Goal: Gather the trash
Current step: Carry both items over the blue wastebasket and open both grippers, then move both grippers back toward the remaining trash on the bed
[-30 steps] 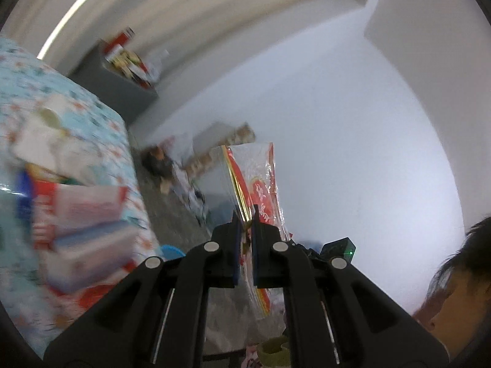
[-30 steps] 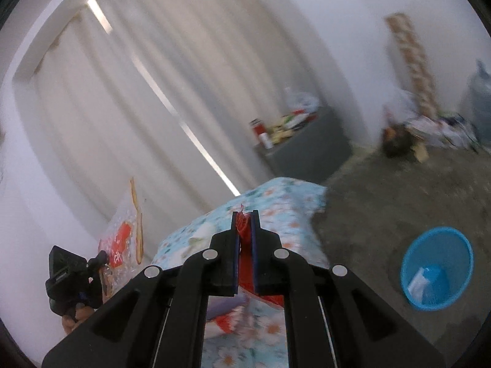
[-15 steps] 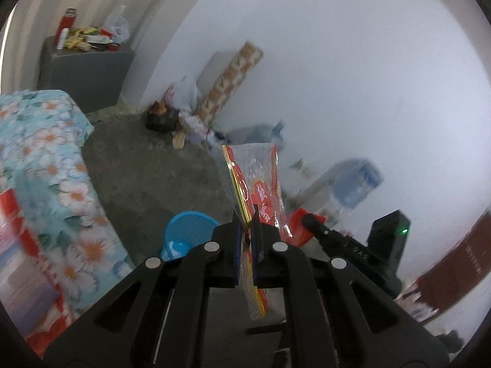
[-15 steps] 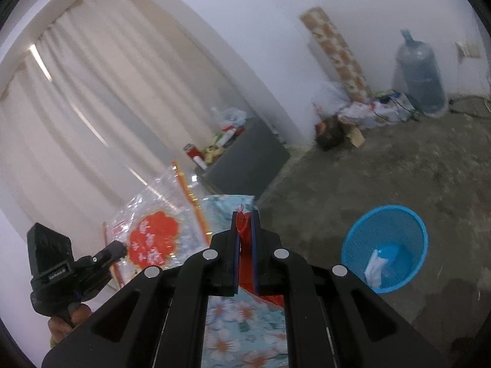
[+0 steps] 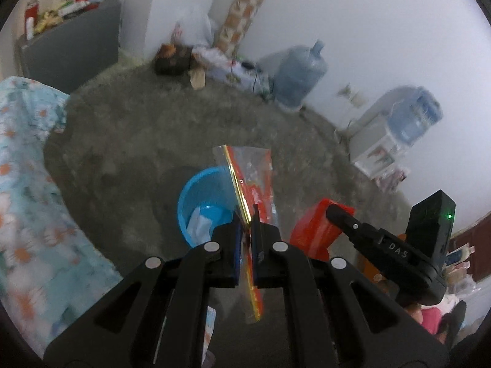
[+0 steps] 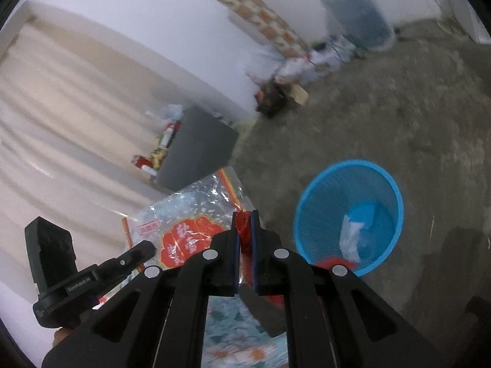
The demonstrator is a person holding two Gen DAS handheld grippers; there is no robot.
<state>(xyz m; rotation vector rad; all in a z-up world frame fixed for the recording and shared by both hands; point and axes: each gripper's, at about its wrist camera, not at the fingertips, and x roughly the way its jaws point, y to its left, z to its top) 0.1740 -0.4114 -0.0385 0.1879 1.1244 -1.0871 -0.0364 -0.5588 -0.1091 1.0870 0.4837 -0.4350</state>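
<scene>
My left gripper is shut on a clear plastic snack bag with red print and a gold edge, held edge-on above the blue mesh bin on the floor. The same snack bag shows flat in the right wrist view, left of my right gripper, which is shut on a red wrapper. That red wrapper also shows in the left wrist view at the right gripper's tip. The blue bin lies to the right, with white crumpled trash inside.
A table with a turquoise flowered cloth fills the left side. Along the far wall stand a grey cabinet, a rolled mat, a pile of bags, a water jug and a dispenser. Bare concrete floor surrounds the bin.
Both grippers swung away from the table and tilted down toward the floor, each keeping its wrapper. The blue bin now sits just beyond the fingertips in both views.
</scene>
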